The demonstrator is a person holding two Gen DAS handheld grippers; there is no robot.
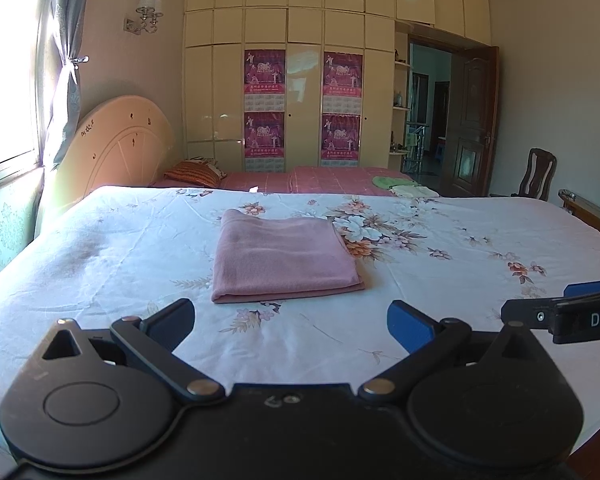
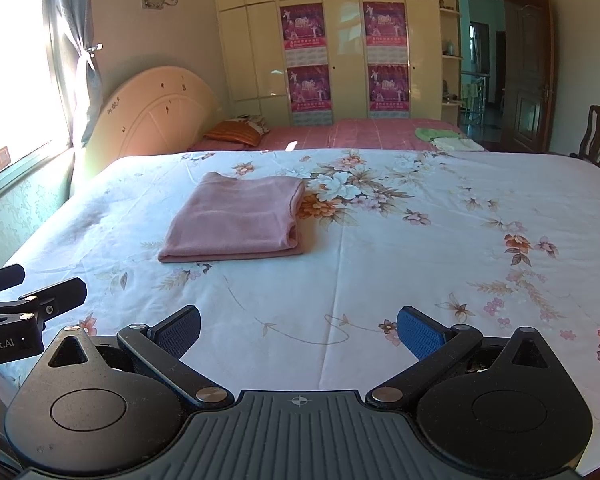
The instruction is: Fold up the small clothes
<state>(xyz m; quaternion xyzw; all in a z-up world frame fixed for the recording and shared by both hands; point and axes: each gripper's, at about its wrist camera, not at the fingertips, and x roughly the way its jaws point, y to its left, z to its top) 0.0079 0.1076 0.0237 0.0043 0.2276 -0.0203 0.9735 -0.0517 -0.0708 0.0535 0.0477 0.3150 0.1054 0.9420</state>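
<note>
One folded pink knit garment (image 1: 283, 256) lies near; two small folded cloths, green (image 1: 384, 181) and cream (image 1: 414, 191), far right; four purple posters (image 1: 264, 72).

1. A home bedroom: a bed (image 2: 380, 240) in a floral sheet, a rounded headboard (image 2: 155, 112).
2. A tall cream wardrobe (image 1: 300, 40) with posters, a curtained window (image 1: 7, 80), a wall lamp (image 1: 147, 12), a wooden door (image 1: 474, 120).

The left black plastic gripper (image 1: 289, 322) is showing blue-padded fingers (image 1: 410, 326), silver pivot screws and round hubs; the right black plastic gripper (image 2: 298, 330) is bearing a ribbed grey plate and white lettering.
</note>
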